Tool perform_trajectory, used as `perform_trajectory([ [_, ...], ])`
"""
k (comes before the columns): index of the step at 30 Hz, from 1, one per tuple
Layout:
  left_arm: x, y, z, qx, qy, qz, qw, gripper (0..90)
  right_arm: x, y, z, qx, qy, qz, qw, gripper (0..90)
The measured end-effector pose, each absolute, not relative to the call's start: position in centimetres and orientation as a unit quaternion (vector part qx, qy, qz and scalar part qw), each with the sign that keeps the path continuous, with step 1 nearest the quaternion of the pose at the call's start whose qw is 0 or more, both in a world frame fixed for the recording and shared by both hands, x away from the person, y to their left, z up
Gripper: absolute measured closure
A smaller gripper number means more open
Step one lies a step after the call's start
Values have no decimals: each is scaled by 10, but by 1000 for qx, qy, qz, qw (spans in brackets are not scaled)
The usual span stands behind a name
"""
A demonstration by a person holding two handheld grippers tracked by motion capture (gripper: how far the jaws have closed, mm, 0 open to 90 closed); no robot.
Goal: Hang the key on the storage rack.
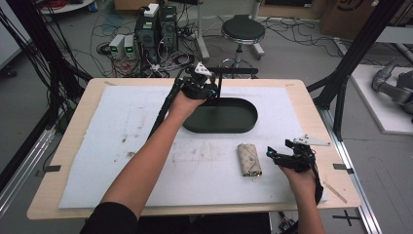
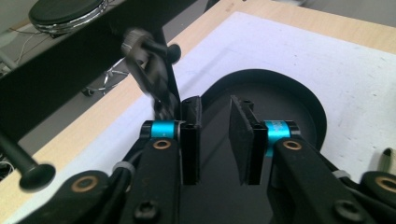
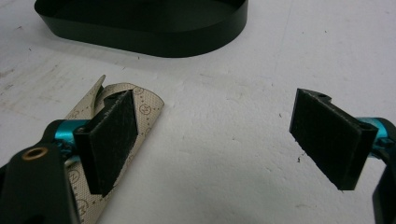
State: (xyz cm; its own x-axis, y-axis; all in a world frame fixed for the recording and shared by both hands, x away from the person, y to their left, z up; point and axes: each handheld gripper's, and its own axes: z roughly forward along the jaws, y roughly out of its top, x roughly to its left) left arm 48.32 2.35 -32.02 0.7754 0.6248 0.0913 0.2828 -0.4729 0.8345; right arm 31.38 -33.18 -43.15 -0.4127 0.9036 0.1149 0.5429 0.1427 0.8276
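Note:
A black oval tray (image 1: 251,117) lies on the white mat, far of centre. My left gripper (image 1: 210,93) hovers over the tray's far-left rim. In the left gripper view its jaws (image 2: 215,105) stand a little apart, open, with nothing between them, above the tray's inside (image 2: 308,98). A thin black stand post (image 2: 159,84) rises right beside one jaw. A beige patterned pouch (image 1: 249,158) lies near the front right. My right gripper (image 1: 269,153) rests just right of it, open wide (image 3: 212,112); one pad overlaps the pouch (image 3: 149,109) in view, and the tray wall (image 3: 154,39) lies beyond.
The white mat (image 1: 122,141) covers most of the wooden table and is stained in the middle. A black stand with a crossbar (image 1: 238,71) sits at the far edge behind the tray. A stool (image 1: 242,29) and computer boxes (image 1: 156,29) stand on the floor beyond.

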Motion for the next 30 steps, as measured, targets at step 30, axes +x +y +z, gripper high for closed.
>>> perform_trajectory([
  [30, 395, 126, -370, 814, 289, 140, 485, 395, 310, -325, -434, 503, 727, 414, 218, 158],
])
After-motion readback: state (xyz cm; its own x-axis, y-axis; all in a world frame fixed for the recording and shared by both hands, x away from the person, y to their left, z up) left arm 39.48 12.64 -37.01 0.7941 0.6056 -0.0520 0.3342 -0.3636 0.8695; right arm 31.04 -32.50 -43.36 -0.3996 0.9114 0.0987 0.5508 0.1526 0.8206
